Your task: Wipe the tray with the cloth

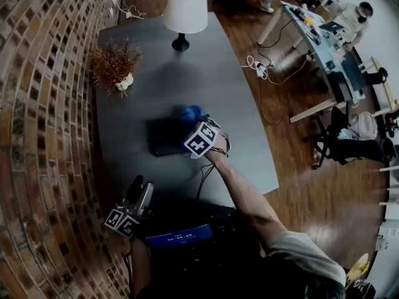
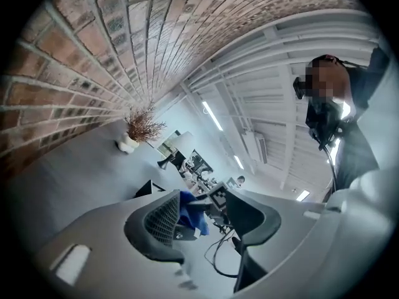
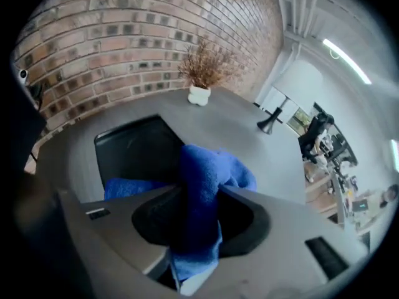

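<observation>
A black tray [image 1: 163,136] lies in the middle of the grey table [image 1: 249,123]. My right gripper [image 1: 190,124] reaches down over the tray's right end, shut on a bunched blue cloth [image 1: 192,113]. In the right gripper view the cloth [image 3: 212,167] is pinched between the jaws of the right gripper [image 3: 199,195] and hangs down over the tray [image 3: 131,145]. My left gripper [image 1: 134,204] is held level near the table's front left corner, away from the tray. Seen in its own view, the left gripper [image 2: 202,220] is open with nothing between its jaws.
A white lamp [image 1: 185,11] and a dried plant in a white pot [image 1: 116,64] stand at the table's far end. A brick wall [image 1: 43,104] runs along the left. A cable [image 1: 209,173] trails across the table near my right arm. Desks and people are at the far right.
</observation>
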Available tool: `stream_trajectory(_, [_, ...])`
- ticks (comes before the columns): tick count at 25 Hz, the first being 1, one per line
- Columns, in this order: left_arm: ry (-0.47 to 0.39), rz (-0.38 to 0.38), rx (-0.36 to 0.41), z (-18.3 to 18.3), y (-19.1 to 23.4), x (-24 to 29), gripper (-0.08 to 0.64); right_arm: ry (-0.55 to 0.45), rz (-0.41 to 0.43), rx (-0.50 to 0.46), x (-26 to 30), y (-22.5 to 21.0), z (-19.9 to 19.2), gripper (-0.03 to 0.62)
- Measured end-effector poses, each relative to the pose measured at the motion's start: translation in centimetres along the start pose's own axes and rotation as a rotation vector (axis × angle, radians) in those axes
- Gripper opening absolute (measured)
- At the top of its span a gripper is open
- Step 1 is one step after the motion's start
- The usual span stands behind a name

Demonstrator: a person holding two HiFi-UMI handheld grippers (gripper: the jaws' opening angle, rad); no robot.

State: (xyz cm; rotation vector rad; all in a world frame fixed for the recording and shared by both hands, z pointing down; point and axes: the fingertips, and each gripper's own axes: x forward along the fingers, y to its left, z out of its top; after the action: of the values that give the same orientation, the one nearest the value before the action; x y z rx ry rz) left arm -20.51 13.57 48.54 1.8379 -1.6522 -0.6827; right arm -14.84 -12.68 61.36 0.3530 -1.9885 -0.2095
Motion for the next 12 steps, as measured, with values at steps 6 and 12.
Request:
stream_trajectory(6, [0.004,0.002,-0.020,-1.0,0.2,0.2,0.215,0.058,-0.070,-0.088,-1.0,-1.0,-0.8,0.147])
stream_trajectory(12, [-0.012,0.001,-0.046,-1.2,0.7,0.2,0.215,0.039,0.207,-0.001,-2.6,6.2,-1.4,0.143])
